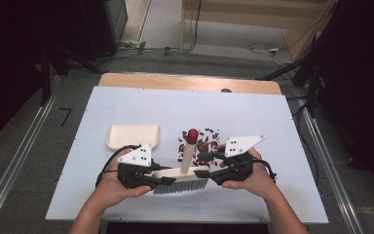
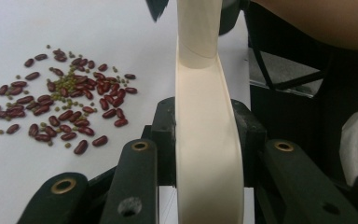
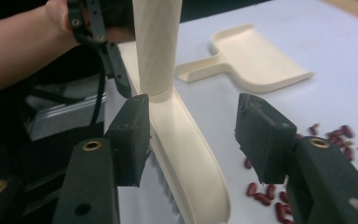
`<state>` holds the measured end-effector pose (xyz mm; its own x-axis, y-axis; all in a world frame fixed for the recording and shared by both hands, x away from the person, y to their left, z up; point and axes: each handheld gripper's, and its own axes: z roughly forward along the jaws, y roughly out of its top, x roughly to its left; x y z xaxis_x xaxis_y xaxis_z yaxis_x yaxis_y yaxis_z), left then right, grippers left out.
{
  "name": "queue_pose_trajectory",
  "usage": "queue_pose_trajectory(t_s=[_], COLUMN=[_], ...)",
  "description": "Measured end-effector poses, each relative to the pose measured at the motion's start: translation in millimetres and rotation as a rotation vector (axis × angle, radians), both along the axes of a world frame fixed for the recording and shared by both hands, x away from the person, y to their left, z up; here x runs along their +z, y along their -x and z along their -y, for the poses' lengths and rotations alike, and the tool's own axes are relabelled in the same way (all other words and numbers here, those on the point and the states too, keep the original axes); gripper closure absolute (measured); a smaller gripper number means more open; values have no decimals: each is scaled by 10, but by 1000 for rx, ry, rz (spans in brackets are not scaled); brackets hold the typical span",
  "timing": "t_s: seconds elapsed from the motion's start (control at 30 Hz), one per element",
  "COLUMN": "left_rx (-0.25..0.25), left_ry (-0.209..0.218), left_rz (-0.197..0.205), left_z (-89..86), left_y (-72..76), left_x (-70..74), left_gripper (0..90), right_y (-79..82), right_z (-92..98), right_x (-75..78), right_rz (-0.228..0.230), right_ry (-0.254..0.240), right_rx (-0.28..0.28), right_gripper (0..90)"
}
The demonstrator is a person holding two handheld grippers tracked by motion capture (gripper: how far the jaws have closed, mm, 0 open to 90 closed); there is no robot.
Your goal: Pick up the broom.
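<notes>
Bristles of a cream brush (image 1: 180, 179) are resting near the front of the white worktop (image 1: 253, 122), its red-tipped handle standing upright. The left hand-held gripper (image 1: 152, 176) is clamping the brush's back at one end, while the right hand-held gripper (image 1: 209, 165) is straddling the other end with jaws parted. Beyond, red beans (image 1: 202, 141) are lying scattered beside a cream dustpan (image 1: 132, 135).

Scattered beans (image 1: 200, 141) block the mat just beyond the brush (image 1: 182, 176). Dustpan (image 1: 132, 135) sits left of them. Far mat (image 1: 185, 105) open.
</notes>
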<state>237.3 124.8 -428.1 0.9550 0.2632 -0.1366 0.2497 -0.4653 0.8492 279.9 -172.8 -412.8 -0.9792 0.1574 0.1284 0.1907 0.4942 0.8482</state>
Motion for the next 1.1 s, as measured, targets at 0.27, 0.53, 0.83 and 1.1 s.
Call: queue_pose_trajectory(t_s=[0.27, 0.53, 0.83, 1.1], left_rx=[-41, -74, -93, -117], left_ry=[4, 8, 15, 64], left_rz=[-7, -17, -25, -64], left_z=[10, 28, 37, 6], left_y=[19, 28, 30, 2], left_x=[2, -1, -2, -29], left_gripper=[683, 683, 683, 677], right_y=[44, 31, 47, 88], right_z=[-106, -126, -150, -149], right_x=[-116, -187, -221, -187], right_rz=[-41, -90, -112, -97], right_ry=[68, 77, 100, 103], right_rx=[95, 168, 212, 242], right_gripper=[466, 543, 617, 657])
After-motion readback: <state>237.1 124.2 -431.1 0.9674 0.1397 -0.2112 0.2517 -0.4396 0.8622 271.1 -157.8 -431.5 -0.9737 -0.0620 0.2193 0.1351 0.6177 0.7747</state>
